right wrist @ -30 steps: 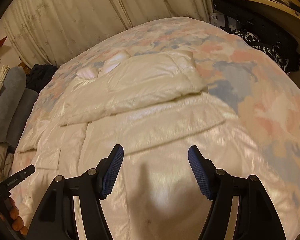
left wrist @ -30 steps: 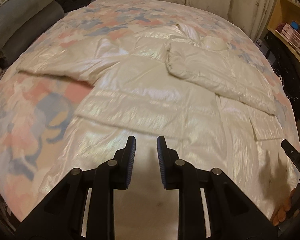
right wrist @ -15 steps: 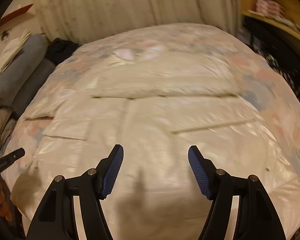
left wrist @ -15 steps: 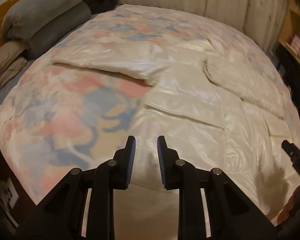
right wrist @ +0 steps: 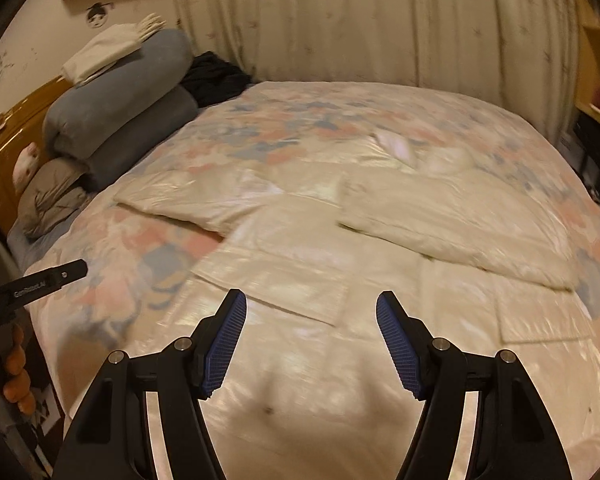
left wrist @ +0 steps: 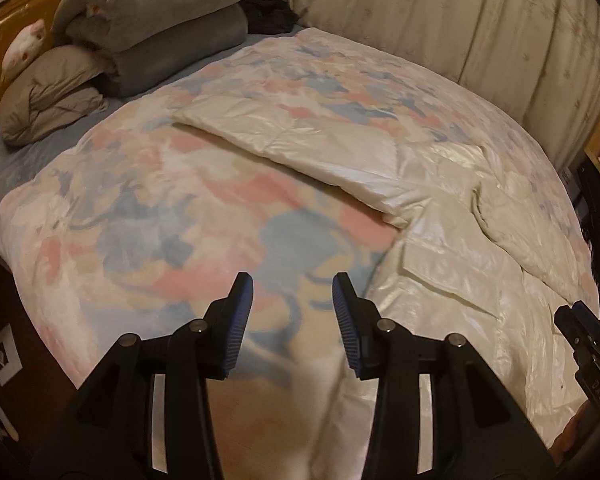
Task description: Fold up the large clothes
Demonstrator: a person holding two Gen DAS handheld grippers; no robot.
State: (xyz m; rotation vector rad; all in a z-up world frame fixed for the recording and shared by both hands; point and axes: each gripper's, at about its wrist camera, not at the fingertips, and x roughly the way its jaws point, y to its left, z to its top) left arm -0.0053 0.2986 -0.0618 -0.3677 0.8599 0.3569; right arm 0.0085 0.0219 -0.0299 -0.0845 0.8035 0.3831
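In the left wrist view, the left tongs (left wrist: pixel 293 308) hang over the soft bed cover with pink, blue and cream patches (left wrist: pixel 152 216). Their jaws have just been opening and stand partly apart, with nothing between them. The big shiny cream puffy coat (left wrist: pixel 452 264) lies flat on the bed, to the right of the tongs. One long sleeve (left wrist: pixel 300 144) stretches out to the left. Grey rolled pillows (left wrist: pixel 152 40) sit at the far left end of the bed. The tip of the right tongs (left wrist: pixel 580 332) peeks in at the right edge.

In the right wrist view, the right tongs (right wrist: pixel 311 332) hang wide apart over the coat (right wrist: pixel 320 360), holding nothing. The other sleeve (right wrist: pixel 452 224) is folded across the coat's top. Pale curtains (right wrist: pixel 360 20) hang behind the bed.
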